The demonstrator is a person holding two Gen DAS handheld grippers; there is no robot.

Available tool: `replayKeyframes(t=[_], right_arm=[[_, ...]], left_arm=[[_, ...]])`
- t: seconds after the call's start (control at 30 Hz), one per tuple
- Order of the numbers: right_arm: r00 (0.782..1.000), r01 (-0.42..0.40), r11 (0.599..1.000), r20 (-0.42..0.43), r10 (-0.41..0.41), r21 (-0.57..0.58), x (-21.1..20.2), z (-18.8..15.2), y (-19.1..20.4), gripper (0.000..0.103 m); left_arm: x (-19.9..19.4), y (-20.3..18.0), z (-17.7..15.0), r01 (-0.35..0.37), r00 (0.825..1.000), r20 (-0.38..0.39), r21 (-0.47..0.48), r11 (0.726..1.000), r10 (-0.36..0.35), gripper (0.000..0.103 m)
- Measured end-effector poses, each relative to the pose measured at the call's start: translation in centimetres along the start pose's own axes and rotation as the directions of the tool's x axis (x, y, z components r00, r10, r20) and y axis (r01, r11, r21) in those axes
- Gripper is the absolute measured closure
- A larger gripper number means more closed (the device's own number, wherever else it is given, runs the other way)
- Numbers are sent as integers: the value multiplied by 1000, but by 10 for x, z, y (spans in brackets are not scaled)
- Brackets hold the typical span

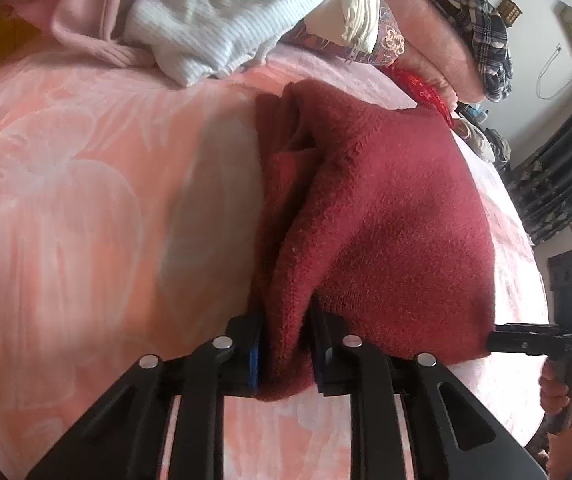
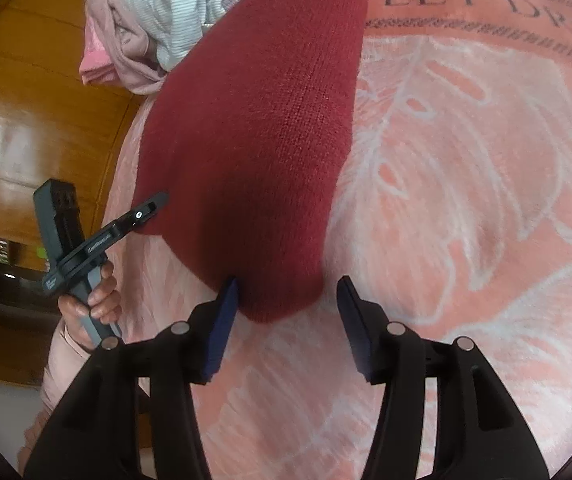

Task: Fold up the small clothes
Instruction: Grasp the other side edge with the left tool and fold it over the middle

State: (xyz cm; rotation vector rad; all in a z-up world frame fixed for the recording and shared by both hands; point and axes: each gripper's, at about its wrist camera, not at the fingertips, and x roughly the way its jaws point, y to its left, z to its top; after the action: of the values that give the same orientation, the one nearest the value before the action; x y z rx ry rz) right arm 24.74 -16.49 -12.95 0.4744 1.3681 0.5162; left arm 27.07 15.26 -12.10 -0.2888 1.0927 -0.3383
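A: Pinching the near corner of the dark red knit garment (image 1: 386,208), the left gripper (image 1: 284,354) bunches it on the pink bedspread (image 1: 66,200), probably to carry a fold.

B: And the right gripper (image 2: 286,320)?

A: Jaws apart, straddling the other corner, not clamped. Garment's far end is cut off; 1 heap of clothes (image 1: 226,12) beyond.

Bed covered by a pink blanket (image 2: 466,168) with a pale leaf print and a lettered border band. A dark red knitted garment (image 2: 254,132) lies folded directly on it. Beyond, at the bed's far edge, a heap of clothes: white ribbed top (image 1: 222,12) over pale pink garment (image 1: 86,20).
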Motion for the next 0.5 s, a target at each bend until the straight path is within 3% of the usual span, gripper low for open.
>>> replayKeyframes(t=[0.1,0.17,0.3,0.43,0.5], right_arm=[[999,-46,998,-18,47,31,13,3,-5,61],[998,-59,998,-10,59,23,10,1,-4,75],[999,25,997,28,-23,-72,-11,-5,13,82],[995,94,995,-24,-96,-44,7,-10,2,83],[996,80,997,-31,-81,-13,15,-8,-3,83]], left_arm=[[0,-1,-3,-7,1000,8,-11,1000,7,77],[-1,-2,-3,-6,1000,12,-24,1000,6,77],[-8,-9,-2,-6,1000,18,5,1000,6,77],[5,-10,-5,-39,999,-9,26,999,39,71],[10,-7,-6,-40,999,-10,14,999,40,66]])
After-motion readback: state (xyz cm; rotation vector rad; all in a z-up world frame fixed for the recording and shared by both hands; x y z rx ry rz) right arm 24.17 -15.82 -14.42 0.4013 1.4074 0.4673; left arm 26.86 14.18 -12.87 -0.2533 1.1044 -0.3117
